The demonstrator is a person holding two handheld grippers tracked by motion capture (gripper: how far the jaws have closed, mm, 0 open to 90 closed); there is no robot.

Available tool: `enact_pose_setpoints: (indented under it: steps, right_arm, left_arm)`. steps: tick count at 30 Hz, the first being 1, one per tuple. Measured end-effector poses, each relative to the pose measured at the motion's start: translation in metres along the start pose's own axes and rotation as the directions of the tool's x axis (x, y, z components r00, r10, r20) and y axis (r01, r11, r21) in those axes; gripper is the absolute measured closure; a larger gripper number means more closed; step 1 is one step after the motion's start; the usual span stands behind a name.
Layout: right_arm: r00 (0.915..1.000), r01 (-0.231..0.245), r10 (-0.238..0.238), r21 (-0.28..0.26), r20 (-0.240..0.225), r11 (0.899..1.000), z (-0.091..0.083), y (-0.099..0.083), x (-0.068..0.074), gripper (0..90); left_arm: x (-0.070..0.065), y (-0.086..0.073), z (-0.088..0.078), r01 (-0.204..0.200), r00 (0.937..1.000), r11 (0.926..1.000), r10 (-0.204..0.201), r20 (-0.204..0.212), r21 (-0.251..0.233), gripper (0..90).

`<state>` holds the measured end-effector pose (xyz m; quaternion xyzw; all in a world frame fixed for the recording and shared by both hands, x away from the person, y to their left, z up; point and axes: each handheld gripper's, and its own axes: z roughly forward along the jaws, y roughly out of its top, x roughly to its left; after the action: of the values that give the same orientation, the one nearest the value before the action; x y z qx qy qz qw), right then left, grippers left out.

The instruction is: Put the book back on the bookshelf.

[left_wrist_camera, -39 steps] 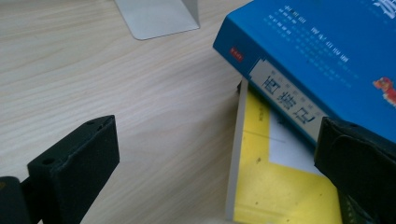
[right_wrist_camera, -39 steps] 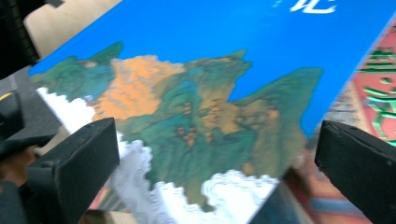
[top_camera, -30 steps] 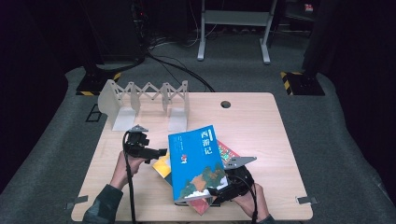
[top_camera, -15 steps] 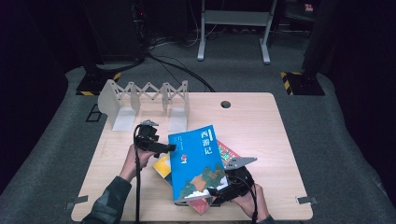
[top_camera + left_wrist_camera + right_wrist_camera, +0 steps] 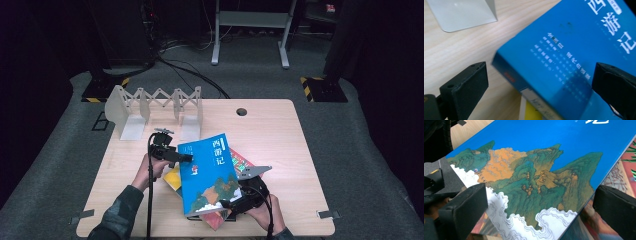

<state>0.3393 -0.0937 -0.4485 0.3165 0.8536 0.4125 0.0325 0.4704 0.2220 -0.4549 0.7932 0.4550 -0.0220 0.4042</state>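
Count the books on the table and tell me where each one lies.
3 visible: the blue book on top, tilted; a yellow book peeking out at its left edge; a red-patterned book showing at its right edge. More may be hidden beneath the pile.

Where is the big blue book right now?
In the high view, the blue book lies near the table's front middle, atop a yellow book, between both grippers.

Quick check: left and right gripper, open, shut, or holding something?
Left gripper: open, jaws wide either side of the blue paperback book's corner.
Right gripper: open, jaws spread around that book's lower edge.
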Motion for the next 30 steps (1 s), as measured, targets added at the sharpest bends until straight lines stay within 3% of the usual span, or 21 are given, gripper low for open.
enact_pose_setpoints:
  steps: [5, 6, 11, 16, 17, 19, 20, 22, 25, 30]
  right_arm:
    - [0.9999, 0.015, -0.015, 0.006, -0.004, 1.0, 0.006, 0.006, 0.001, 0.0]
    - [0.9999, 0.014, -0.014, 0.003, -0.006, 1.0, 0.008, 0.007, 0.001, 0.0]
    - [0.9997, 0.018, -0.018, 0.006, -0.016, 1.0, 0.013, 0.012, 0.001, 0.0]
    - [0.9994, 0.022, -0.022, 0.015, -0.025, 1.0, 0.02, 0.018, 0.002, 0.0]
    - [0.9992, 0.029, -0.029, 0.013, -0.029, 0.999, 0.02, 0.019, 0.001, 0.0]
    - [0.9993, 0.024, -0.024, 0.005, -0.028, 1.0, 0.022, 0.019, 0.002, 0.0]
    - [0.9993, 0.024, -0.024, 0.005, -0.028, 1.0, 0.022, 0.019, 0.002, 0.0]
    - [0.9992, 0.024, -0.024, 0.007, -0.031, 1.0, 0.023, 0.02, 0.001, 0.0]
    - [0.9993, 0.025, -0.025, 0.007, -0.029, 1.0, 0.023, 0.02, 0.002, 0.0]
    - [0.9992, 0.024, -0.024, 0.008, -0.031, 1.0, 0.024, 0.021, 0.001, 0.0]
  left_arm:
    - [0.006, -0.001, 0.0, 0.016, 0.9999, 0.9999, -0.016, -0.005, -0.004, 0.0]
    - [0.01, -0.002, -0.001, 0.041, 0.9992, 0.9991, -0.041, -0.003, -0.014, 0.0]
    - [0.02, -0.005, -0.003, 0.081, 0.9962, 0.9966, -0.081, 0.031, -0.011, 0.0]
    - [0.025, -0.007, -0.006, 0.106, 0.994, 0.9941, -0.106, 0.026, -0.021, 0.0]
    - [0.026, -0.009, -0.006, 0.132, 0.991, 0.9903, -0.131, 0.028, -0.042, 0.0]
    - [0.028, -0.01, -0.007, 0.124, 0.9921, 0.9914, -0.123, 0.026, -0.042, 0.0]
    - [0.028, -0.011, -0.006, 0.15, 0.9883, 0.9874, -0.149, 0.033, -0.05, 0.0]
    - [0.03, -0.012, -0.008, 0.134, 0.9905, 0.9901, -0.133, 0.036, -0.042, 0.0]
    - [0.029, -0.013, -0.008, 0.152, 0.988, 0.987, -0.15, 0.037, -0.053, 0.0]
    - [0.031, -0.015, -0.008, 0.145, 0.989, 0.988, -0.143, 0.038, -0.052, 0.0]
